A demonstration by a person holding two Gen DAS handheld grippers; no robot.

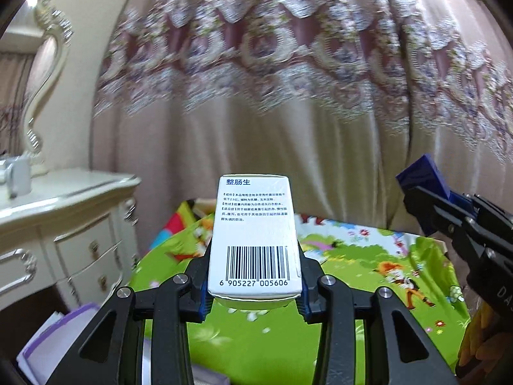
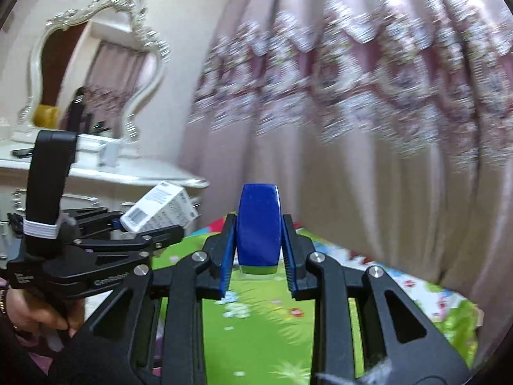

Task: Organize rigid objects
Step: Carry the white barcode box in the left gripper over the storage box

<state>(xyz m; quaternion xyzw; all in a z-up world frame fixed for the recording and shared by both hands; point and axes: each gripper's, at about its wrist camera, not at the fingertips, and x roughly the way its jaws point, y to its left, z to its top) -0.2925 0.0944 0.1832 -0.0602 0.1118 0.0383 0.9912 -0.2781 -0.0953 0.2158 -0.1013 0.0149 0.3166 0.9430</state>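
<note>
Grippers both loaded, both up in the air in front of a long beige curtain with a lacy mauve band across it. The left gripper is pinching a white rectangular cardboard medicine box by its near end, blue pads pressed on its two sides, barcode face up and blue printed characters at the far end; the box sticks straight out ahead, clear of everything beneath it. From the right wrist camera that same box shows off to the left, tilted, gripped in the black linkage, with a person's hand wrapped round the handle below. The right gripper is clamped tight on a glossy dark blue rounded block, standing upright between the blue pads, narrow face toward the camera. In the left wrist view the blue block pokes up at the right edge, well apart from the white box. Underneath both lies a bright green cartoon-printed cloth over a table. Off to the left stands a cream carved dresser with drawers, and on it an ornate silver-framed mirror. The curtain is motion-blurred in both views, its pattern smeared.
</note>
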